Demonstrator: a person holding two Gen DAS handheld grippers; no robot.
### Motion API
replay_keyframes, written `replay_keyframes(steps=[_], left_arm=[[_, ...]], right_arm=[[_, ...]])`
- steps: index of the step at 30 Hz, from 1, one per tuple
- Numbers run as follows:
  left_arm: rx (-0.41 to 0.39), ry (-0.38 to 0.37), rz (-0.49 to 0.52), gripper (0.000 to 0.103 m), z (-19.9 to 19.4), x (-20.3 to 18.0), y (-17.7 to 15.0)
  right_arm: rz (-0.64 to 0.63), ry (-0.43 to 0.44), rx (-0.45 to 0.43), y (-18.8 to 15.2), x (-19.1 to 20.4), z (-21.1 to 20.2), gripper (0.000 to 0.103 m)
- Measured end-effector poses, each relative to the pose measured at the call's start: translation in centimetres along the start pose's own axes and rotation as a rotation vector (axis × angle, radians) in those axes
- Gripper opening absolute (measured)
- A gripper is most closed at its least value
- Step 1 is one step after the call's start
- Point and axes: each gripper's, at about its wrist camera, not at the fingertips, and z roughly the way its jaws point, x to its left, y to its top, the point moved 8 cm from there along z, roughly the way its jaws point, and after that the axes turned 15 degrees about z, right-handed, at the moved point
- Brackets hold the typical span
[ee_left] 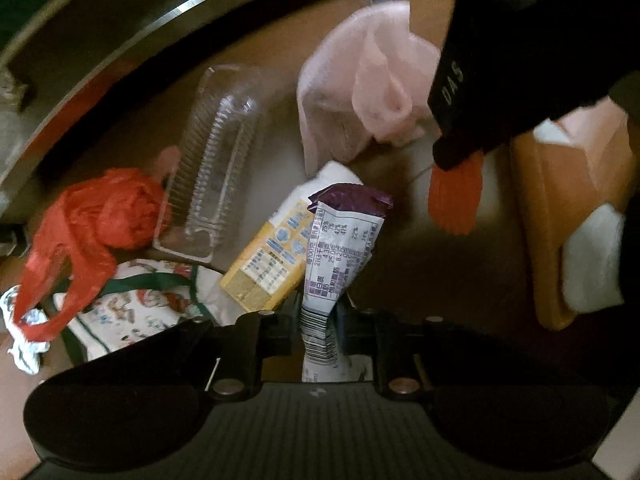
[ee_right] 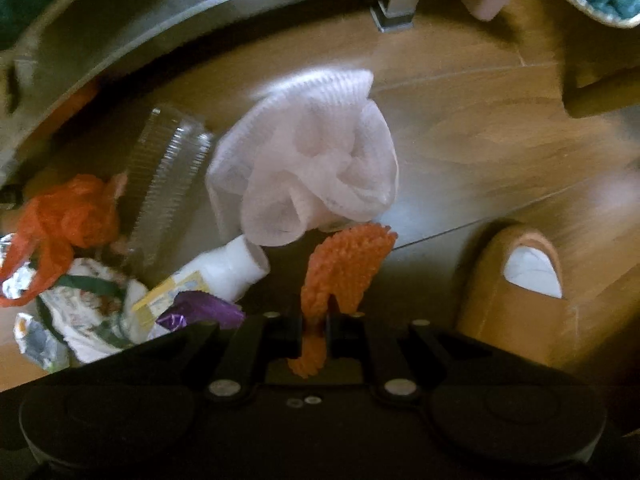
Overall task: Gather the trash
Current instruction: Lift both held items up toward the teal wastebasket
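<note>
The left gripper [ee_left: 318, 312] is closed on a purple-and-white printed snack wrapper [ee_left: 340, 248]; the right gripper [ee_right: 316, 330] pinches an orange foam net [ee_right: 344, 268]. Around them on the wooden floor [ee_right: 480, 140] lie a pink foam mesh sleeve [ee_right: 312, 168], a clear ribbed plastic tray [ee_left: 212, 160] and a red plastic bag [ee_left: 92, 224] (crumpled).

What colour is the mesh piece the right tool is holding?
Orange foam mesh, clearest in the right wrist view.

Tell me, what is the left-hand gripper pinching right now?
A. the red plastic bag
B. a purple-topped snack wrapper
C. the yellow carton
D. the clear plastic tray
B: the left gripper is closed on the purple-topped snack wrapper, which stands up between its fingers, while the red plastic bag, clear plastic tray and yellow carton lie on the floor.
</note>
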Motion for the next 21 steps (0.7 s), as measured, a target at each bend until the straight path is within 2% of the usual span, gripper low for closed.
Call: replay_keyframes(steps=[9, 15, 21], left_arm=[[-0.097, 0.092, -0.121, 0.016, -8.5, 1.6, 0.5], [-0.203, 0.162, -0.261, 0.016, -16.0, 3.7, -0.4], [-0.341, 0.240, -0.356, 0.017, -25.1, 4.6, -1.2]], right_arm=[[-0.057, 0.114, -0.108, -1.3, 1.4, -9.6, 0.009], [-0.143, 0.220, -0.234, -2.5, 1.8, -17.5, 0.009], [-0.305, 0.318, -0.402, -4.7, 2.5, -27.0, 0.009]])
